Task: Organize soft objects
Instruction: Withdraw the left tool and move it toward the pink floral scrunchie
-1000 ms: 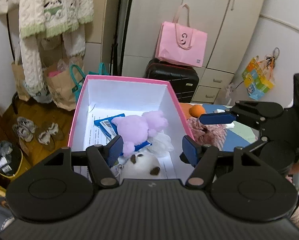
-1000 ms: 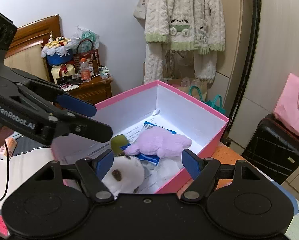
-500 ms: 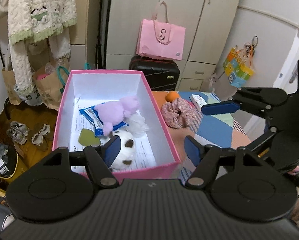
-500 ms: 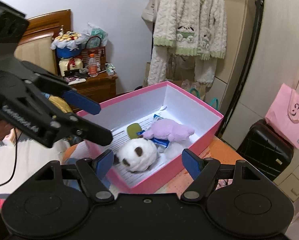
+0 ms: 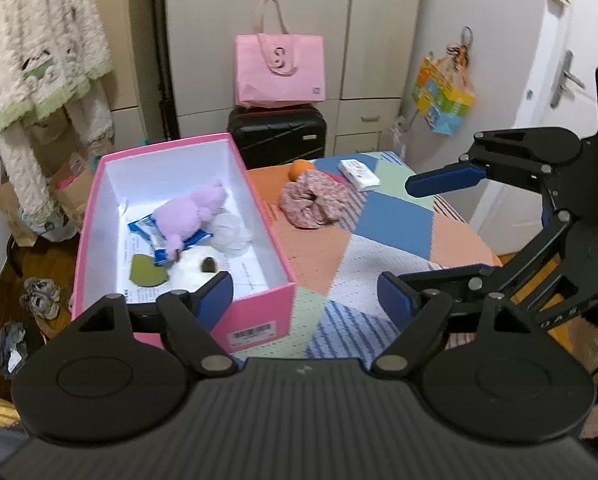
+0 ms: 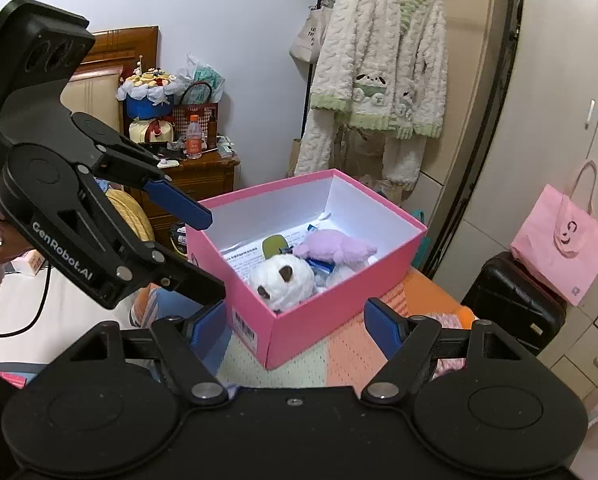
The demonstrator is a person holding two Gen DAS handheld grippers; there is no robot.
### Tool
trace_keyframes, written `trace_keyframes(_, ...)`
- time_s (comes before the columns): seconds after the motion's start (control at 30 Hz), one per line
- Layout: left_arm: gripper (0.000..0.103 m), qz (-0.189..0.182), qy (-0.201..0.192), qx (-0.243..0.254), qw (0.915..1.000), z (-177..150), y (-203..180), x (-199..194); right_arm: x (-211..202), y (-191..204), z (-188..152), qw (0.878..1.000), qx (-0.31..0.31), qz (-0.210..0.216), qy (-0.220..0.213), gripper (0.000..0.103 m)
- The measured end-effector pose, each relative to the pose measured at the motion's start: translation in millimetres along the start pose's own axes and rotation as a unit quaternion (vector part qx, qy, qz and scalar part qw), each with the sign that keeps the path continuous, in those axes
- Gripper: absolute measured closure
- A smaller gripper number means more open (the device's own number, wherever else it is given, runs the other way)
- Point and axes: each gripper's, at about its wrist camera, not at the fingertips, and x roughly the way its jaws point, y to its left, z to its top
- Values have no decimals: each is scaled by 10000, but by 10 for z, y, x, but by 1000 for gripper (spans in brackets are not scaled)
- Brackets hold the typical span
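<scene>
L gripper (image 5: pixel 305 294) hovers above the near end of the pink box (image 5: pixel 259 322), jaws wide, nothing between them. R gripper (image 6: pixel 295 326) also wide and empty, level, over the patchwork table (image 6: pixel 339 352) just beside the box corner. Inside the box: purple plush (image 5: pixel 191 214), white plush (image 5: pixel 193 270) w/ brown spots, blue packet (image 5: pixel 147 232), green disc (image 5: pixel 147 272). Floral scrunchie (image 5: pixel 315 204) lies on the table right of the box, orange ball (image 5: pixel 301 168) touching behind it. White plush partly hidden by L finger; in the right wrist view the scrunchie is mostly cut off by R finger.
</scene>
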Motion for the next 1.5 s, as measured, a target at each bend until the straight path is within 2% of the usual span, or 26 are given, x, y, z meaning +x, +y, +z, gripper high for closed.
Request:
trace_keyframes(0.1, 16, -60, 8, 128, 9999, 2, -132, 49, -104, -51, -126, 10000, 55, -54, -56, 23)
trace_keyframes(0.27, 14, -301, 74, 239, 9992, 14, -312, 227, -245, -279, -408, 9990, 394, -138, -147, 22)
trace_keyframes(0.47, 13, -340, -421, 412, 9977, -14, -542, 442, -206, -670, -781, 9908, 1255, 128, -494, 20)
trace_keyframes(0.63, 13, -389, -477, 361, 9975, 41, -663, 700, -114, -959, -1047, 9855, 1589, -65, -597, 20)
trace_keyframes(0.8, 13, -443, -732, 263, 9960, 104, -737, 969, -46, -1167, -1250, 9858, 1359, -471, -865, 20)
trace_keyframes(0.9, 13, -171, -1165, 412, 9922, 65, -810, 1099, 31, -1349, -1317, 9843, 1391, -663, -863, 20)
trace_keyframes(0.97, 13, -58, -1223, 435, 9915, 71, -838, 1201, 77, -1481, -1348, 9837, 1474, -647, -806, 20)
trace_keyframes(1.17, 13, 205, -1100, 205, 9935, 161, -848, 1611, 215, -1812, -1397, 9812, 1634, -485, -910, 20)
trace_keyframes(1.27, 13, 286, -817, 76, 9962, 222, -831, 1872, 310, -1998, -1373, 9773, 1846, -345, -984, 20)
trace_keyframes(1.3, 13, 342, -755, 2, 9966, 245, -816, 1953, 353, -2059, -1364, 9761, 1906, -313, -1000, 24)
trace_keyframes(1.33, 14, 435, -711, -72, 9965, 275, -797, 2038, 405, -2126, -1348, 9751, 1951, -308, -1008, 35)
trace_keyframes(1.43, 15, 685, -800, -284, 9940, 346, -745, 2229, 587, -2265, -1299, 9781, 1847, -277, -922, 51)
trace_keyframes(1.5, 16, 854, -923, -530, 9906, 391, -698, 2328, 722, -2329, -1266, 9808, 1733, -257, -857, 58)
